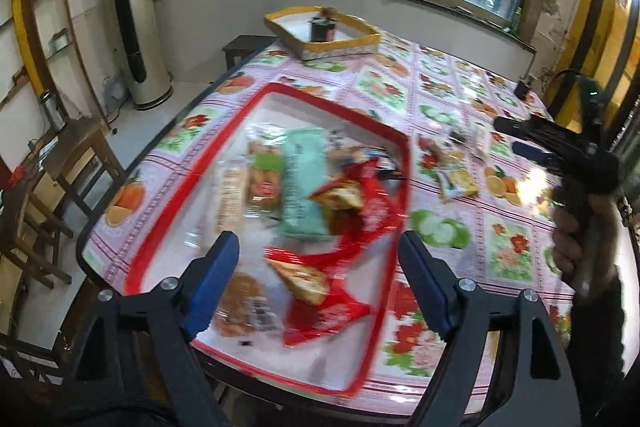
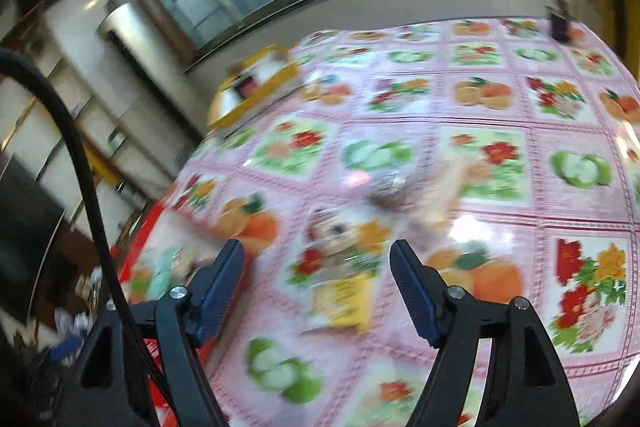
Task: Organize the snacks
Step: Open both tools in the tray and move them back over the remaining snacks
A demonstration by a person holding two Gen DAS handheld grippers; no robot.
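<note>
While both views are smeared by motion, I treat the red-rimmed tray as my landmark and read the scene from its left side to its right.

Left of the tray, off the table's edge, stand a wooden stool and a tall floor-standing air conditioner. Neither obstructs my work.

Over the tray's near end I hold the left gripper with its jaws wide and nothing between them. In the tray lie the sorted snacks: a pale green packet, two red packets and several clear-wrapped biscuits. Risk: the red packets overlap the others loosely, so I judge that a low pass of my open fingers could catch a foil edge and drag a packet over the rim.

Beyond the tray's far end sits a yellow-edged box with a dark jar inside, well apart from my path.

Right of the tray, loose on the flowered tablecloth, remain a yellow packet and some small clear-wrapped pieces. My right gripper hangs above the yellow packet, jaws wide, holding nothing. Risk: the packet lies flat on a glossy cloth, so I expect closing fingers may slide it instead of lifting it, or pinch the cloth. The blur makes its outline uncertain. A black cable crosses the right wrist view on the tray side and could snag.
</note>
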